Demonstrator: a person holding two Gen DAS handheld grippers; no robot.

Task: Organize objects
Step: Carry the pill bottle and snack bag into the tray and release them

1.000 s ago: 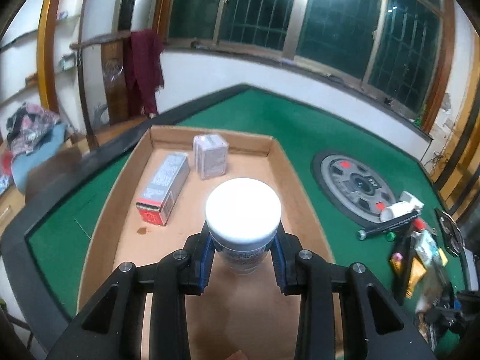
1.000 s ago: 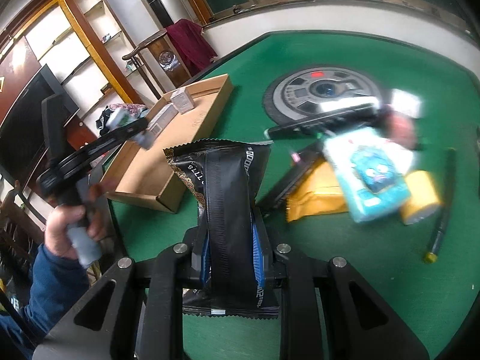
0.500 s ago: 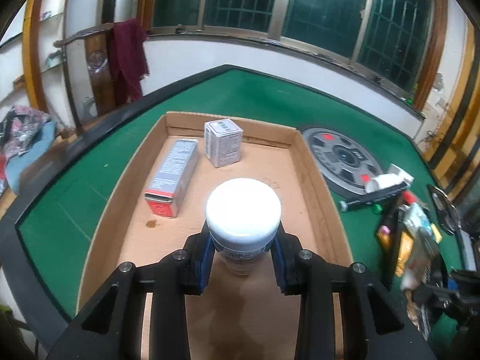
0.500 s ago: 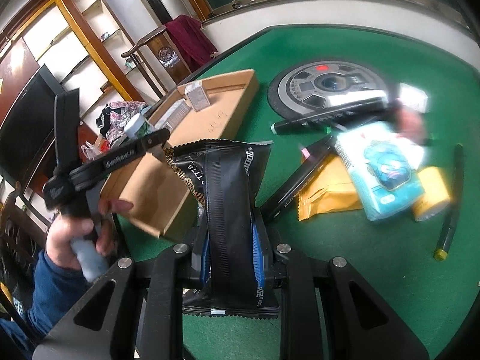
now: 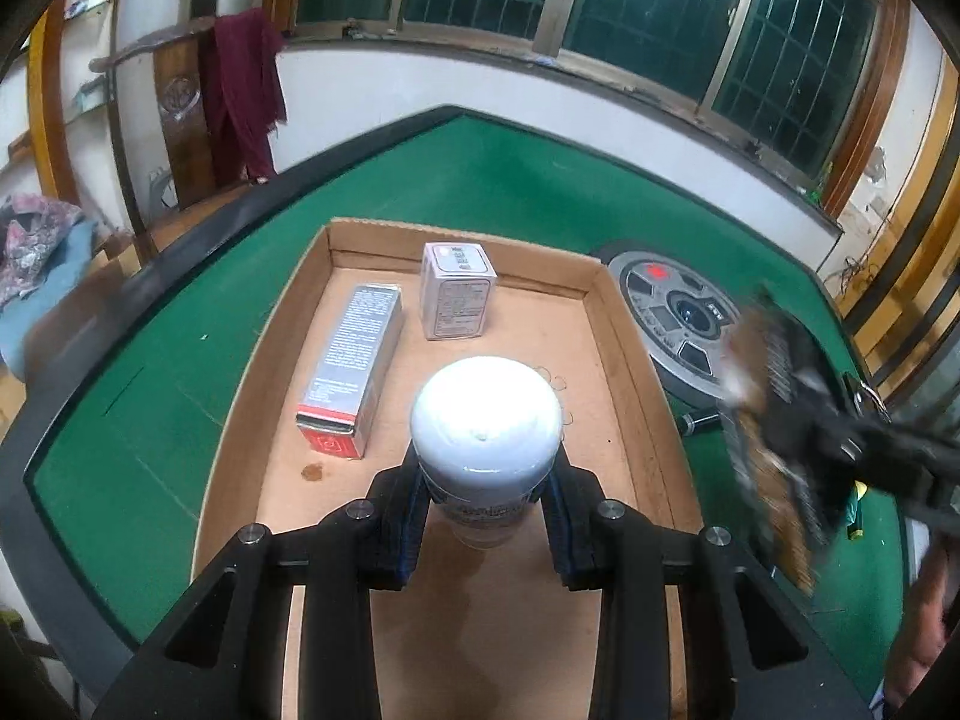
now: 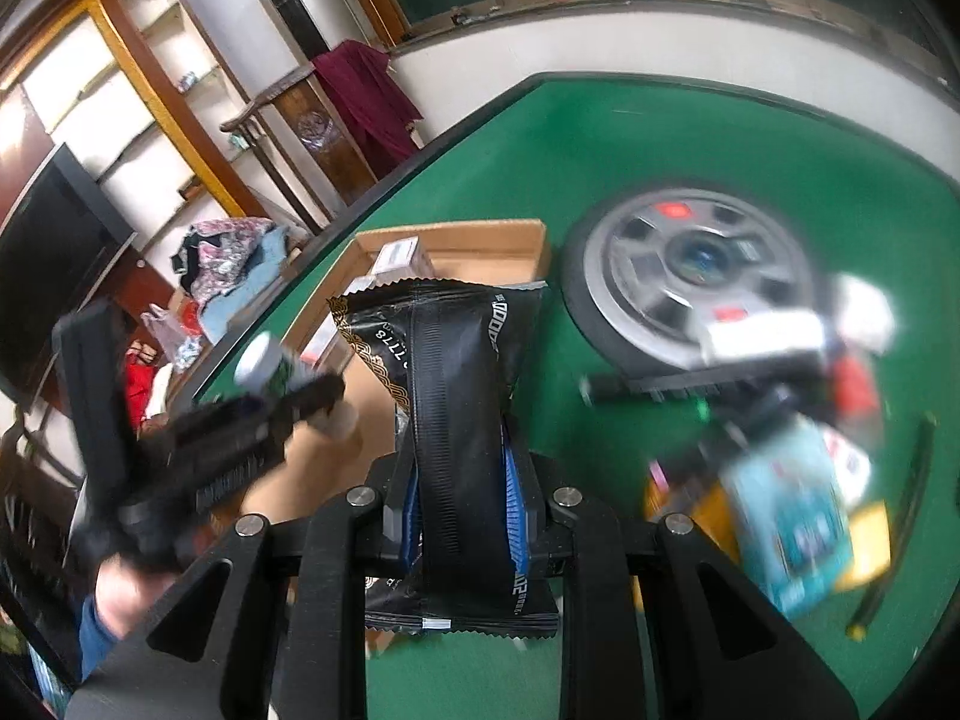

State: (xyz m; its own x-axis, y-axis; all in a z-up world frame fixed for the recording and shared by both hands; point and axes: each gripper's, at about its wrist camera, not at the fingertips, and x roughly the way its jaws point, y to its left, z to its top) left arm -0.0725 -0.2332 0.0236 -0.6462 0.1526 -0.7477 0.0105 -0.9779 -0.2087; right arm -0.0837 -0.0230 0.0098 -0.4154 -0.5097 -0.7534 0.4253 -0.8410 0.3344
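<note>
My left gripper [image 5: 485, 510] is shut on a white-lidded jar [image 5: 486, 420] and holds it above the floor of a shallow cardboard box [image 5: 636, 360]. In the box lie a long silver carton with a red end [image 5: 354, 360] and a small white carton [image 5: 457, 299]. My right gripper [image 6: 465, 516] is shut on a black snack packet [image 6: 450, 420]. It shows blurred at the box's right side in the left wrist view [image 5: 774, 420]. The left gripper with the jar [image 6: 264, 360] shows at the left in the right wrist view.
The box [image 6: 456, 246] sits on a green felt table [image 5: 510, 180] with a black rim. A round grey disc [image 5: 678, 324] lies right of the box. Blurred loose items, among them a teal packet [image 6: 792, 528] and a black pen [image 6: 660, 387], lie at the right.
The left gripper with the jar has moved further over the box. The right gripper has swung left towards the box with the black packet and now appears in the left wrist view.
</note>
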